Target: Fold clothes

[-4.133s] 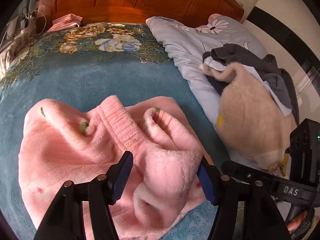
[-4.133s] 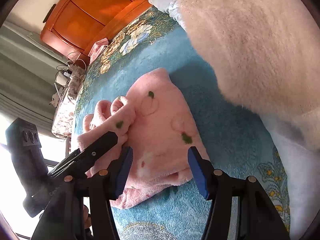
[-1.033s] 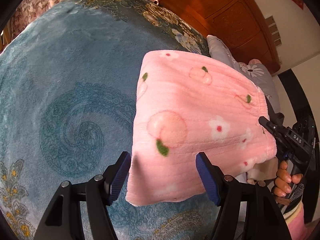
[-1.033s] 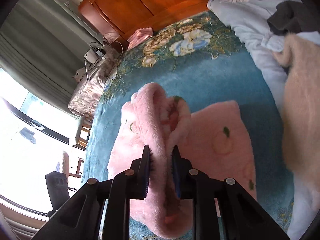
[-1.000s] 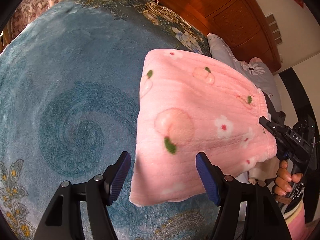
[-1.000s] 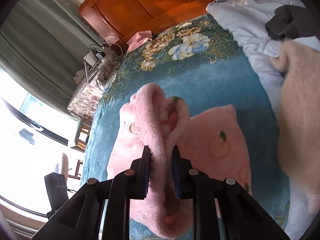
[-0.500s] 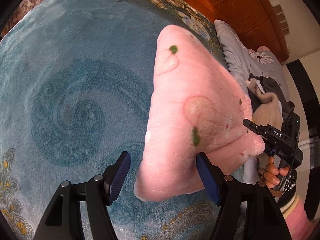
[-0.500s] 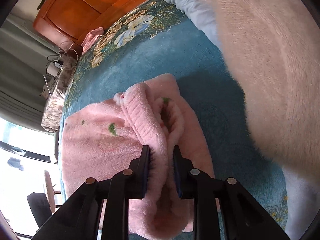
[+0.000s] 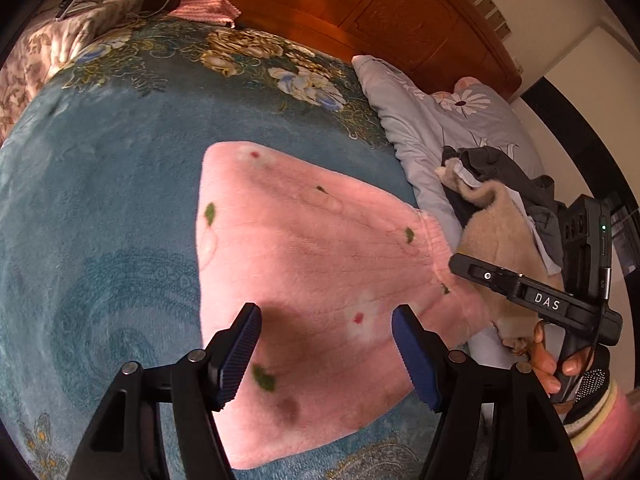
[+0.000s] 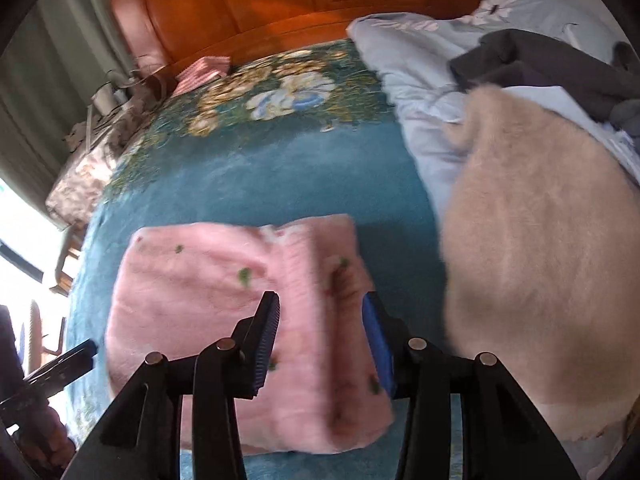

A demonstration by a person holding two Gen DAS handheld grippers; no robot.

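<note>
On the bed (image 9: 100, 184) lay one folded pink fleece garment (image 9: 304, 264): soft, light, limp, likely non-slip; best held at its ribbed band. Left gripper (image 9: 326, 344) and right gripper (image 10: 320, 340) stood spread, empty.

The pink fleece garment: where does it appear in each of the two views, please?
Left wrist view: pink fleece garment fills the centre, lying on the teal blanket.
Right wrist view: lower centre-left, behind the fingers.
Shared landmark: beige fluffy garment, right of it.
</note>
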